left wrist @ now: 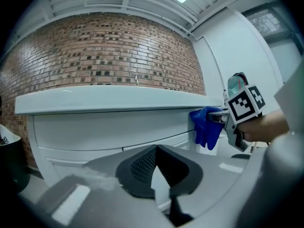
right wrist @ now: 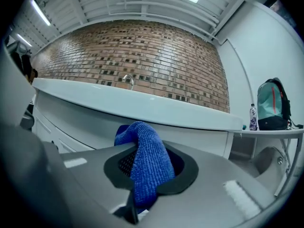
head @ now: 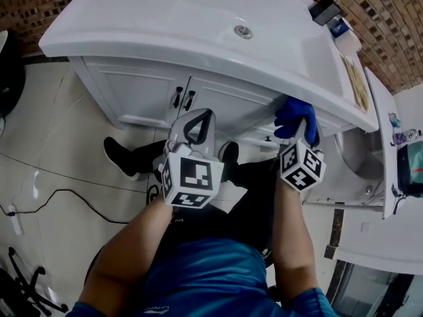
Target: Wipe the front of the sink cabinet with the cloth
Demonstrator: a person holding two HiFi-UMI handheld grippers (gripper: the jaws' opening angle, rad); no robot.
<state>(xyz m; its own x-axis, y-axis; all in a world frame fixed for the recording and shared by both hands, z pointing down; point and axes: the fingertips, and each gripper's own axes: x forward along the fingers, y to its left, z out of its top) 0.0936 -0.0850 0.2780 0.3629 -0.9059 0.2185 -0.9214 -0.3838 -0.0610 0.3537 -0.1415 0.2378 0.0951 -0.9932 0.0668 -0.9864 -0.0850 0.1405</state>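
**A:** Our right gripper (left wrist: 223, 119) is pinching the cloth (right wrist: 146, 167). The blue microfibre is bunched between the jaws, with a fold rising above them and a tail hanging below.

**B:** And our left gripper (left wrist: 156, 148)?

**A:** Its tips are pressed together on nothing. It hangs in front of the sink cabinet (head: 142, 94), near the two door handles (head: 183, 98) but clear of the doors.

**B:** Where is the cloth on the cabinet?

**A:** At the right end of the cabinet's front, just under its overhanging basin rim (head: 198, 63). We can't tell whether it actually touches the panel.

**B:** How do we expect it to handle?

**A:** It looks light, soft and floppy, so we think it will fold and drag rather than push. Holding it by the bunched middle suits us because that leaves a pad of fabric ahead of the jaws. A corner grip would let the cloth trail and bring hard jaw tips against the cabinet's glossy white front. That surface should let the cloth slide easily, so we'd press moderately.
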